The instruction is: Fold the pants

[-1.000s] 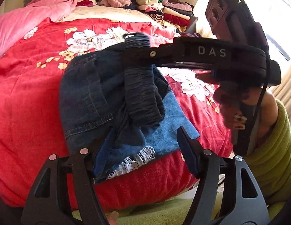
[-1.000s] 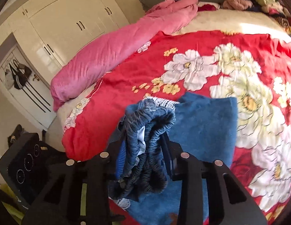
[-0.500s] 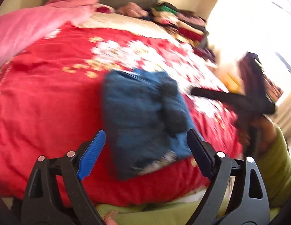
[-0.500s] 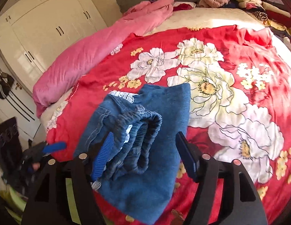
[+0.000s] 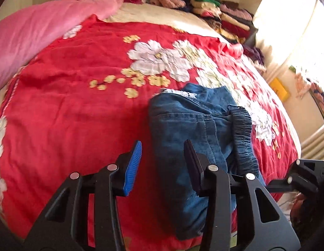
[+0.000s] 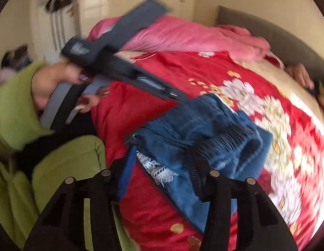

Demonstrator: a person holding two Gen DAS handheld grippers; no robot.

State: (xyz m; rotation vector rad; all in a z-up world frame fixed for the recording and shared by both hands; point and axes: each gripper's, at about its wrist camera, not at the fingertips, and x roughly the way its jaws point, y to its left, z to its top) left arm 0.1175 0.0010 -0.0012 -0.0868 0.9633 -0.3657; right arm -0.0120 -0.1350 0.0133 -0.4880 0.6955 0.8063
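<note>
The blue denim pants (image 5: pixel 195 129) lie folded in a bundle on the red flowered bedspread (image 5: pixel 78 104), waistband on the right, white lace trim (image 6: pixel 157 169) at the near end. My left gripper (image 5: pixel 162 159) is open and empty, hovering above the pants' near left edge. My right gripper (image 6: pixel 160 173) is open and empty, just above the lace end of the pants (image 6: pixel 193 129). The left gripper's body (image 6: pixel 120 71) shows blurred in the right wrist view, and part of the right gripper (image 5: pixel 304 177) shows at the far right of the left wrist view.
A pink duvet (image 5: pixel 36 31) lies along the bed's left side. Stacked folded clothes (image 5: pixel 220 14) sit at the far right by the grey headboard (image 6: pixel 266 33). The person in green (image 6: pixel 15 104) stands at the bed's near edge. White wardrobes (image 6: pixel 95 4) stand behind.
Both grippers let go of the pants, which dropped onto the bedspread. Both then pulled back and swung; the right wrist view now faces left toward the person.
</note>
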